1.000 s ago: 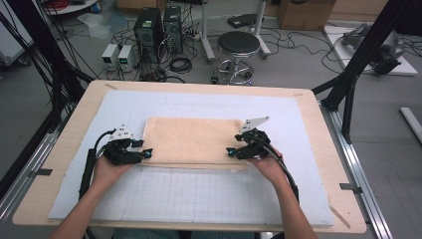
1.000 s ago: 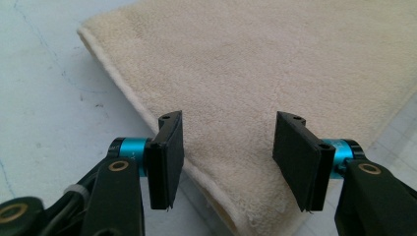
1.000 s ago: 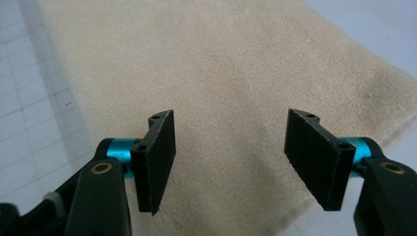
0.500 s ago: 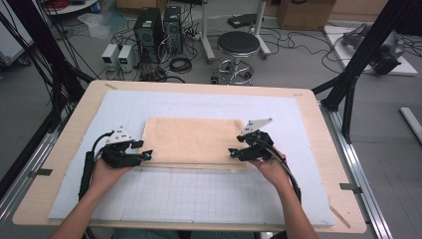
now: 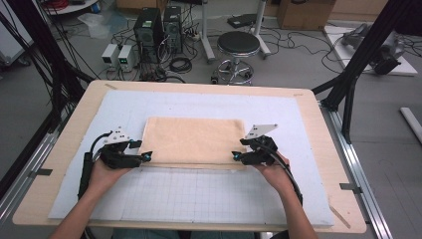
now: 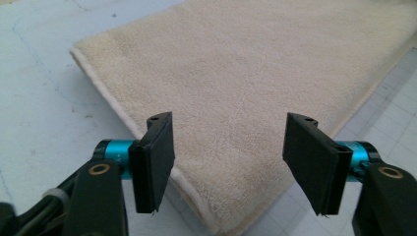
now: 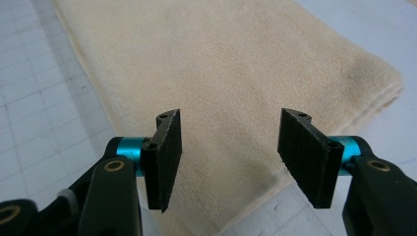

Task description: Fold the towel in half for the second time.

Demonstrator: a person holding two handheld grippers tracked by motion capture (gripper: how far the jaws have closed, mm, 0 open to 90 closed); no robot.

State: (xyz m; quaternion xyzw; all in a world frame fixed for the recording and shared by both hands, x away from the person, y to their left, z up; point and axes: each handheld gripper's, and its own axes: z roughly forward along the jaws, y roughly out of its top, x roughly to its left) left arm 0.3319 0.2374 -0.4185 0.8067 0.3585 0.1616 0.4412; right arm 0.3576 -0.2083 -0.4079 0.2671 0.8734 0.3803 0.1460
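Where the gridded white mat (image 5: 199, 194) covers the table, a folded beige towel (image 5: 194, 139) lies flat mid-table; left gripper (image 5: 145, 157) and right gripper (image 5: 236, 158), jaws apart, sit at its near corners.

Counter (image 5: 318, 129): pale wood, covered by a white gridded mat (image 5: 199, 194).
Floor beyond: black round stool (image 5: 239, 45) on chrome base; two computer towers (image 5: 160, 25); two small white power units (image 5: 118, 54); loose cables (image 5: 180, 63).
Frame: black struts (image 5: 366, 47) at right.
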